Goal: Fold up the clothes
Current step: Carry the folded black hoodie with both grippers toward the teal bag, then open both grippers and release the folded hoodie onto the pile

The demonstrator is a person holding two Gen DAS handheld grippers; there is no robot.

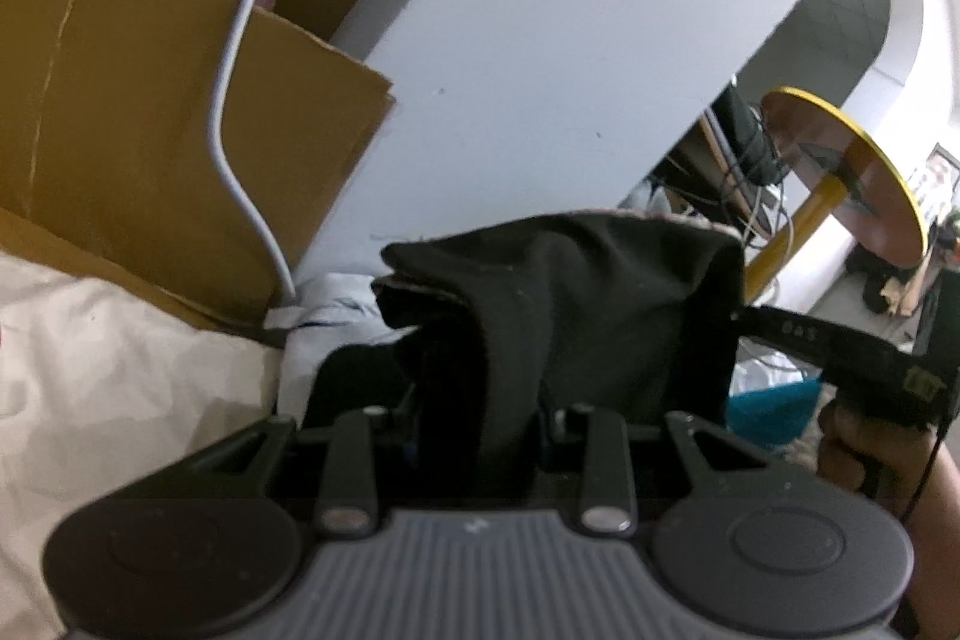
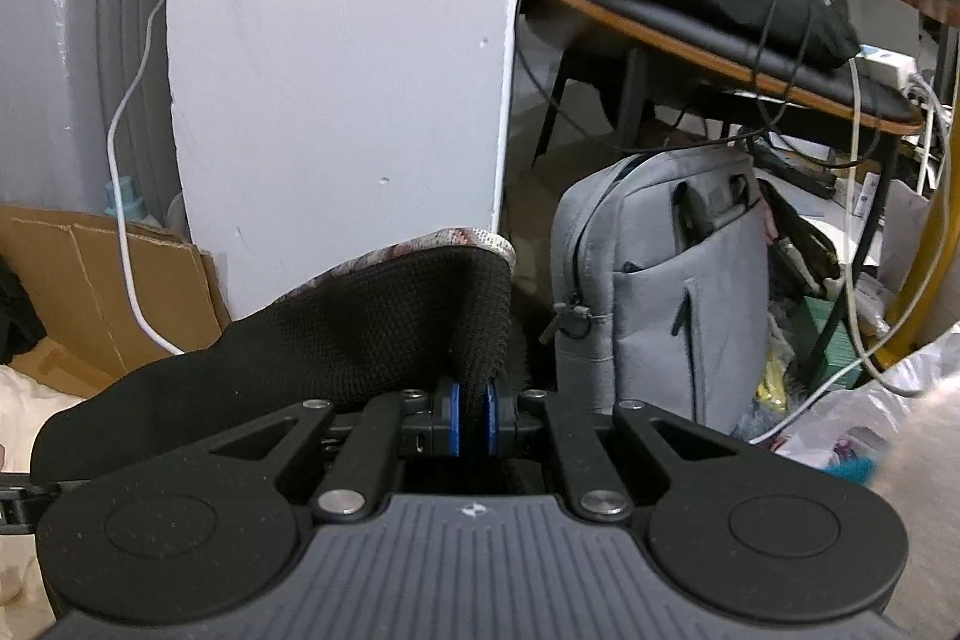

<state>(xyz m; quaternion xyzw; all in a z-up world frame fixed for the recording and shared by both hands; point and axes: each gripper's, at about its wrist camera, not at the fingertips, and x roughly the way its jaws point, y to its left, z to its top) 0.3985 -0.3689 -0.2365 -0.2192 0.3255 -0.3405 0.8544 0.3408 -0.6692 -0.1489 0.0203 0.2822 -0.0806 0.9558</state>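
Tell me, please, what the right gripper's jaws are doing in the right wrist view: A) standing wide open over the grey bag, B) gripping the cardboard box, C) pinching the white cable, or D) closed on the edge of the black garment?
D: the right gripper has its jaws shut, blue pads nearly together, on a fold of the black garment, which drapes off to the left.

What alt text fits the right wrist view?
The right gripper is shut on a black knit garment with a pale patterned lining, held up before a white pillar. A grey fabric laptop bag stands to the right, under a cluttered wooden desk.
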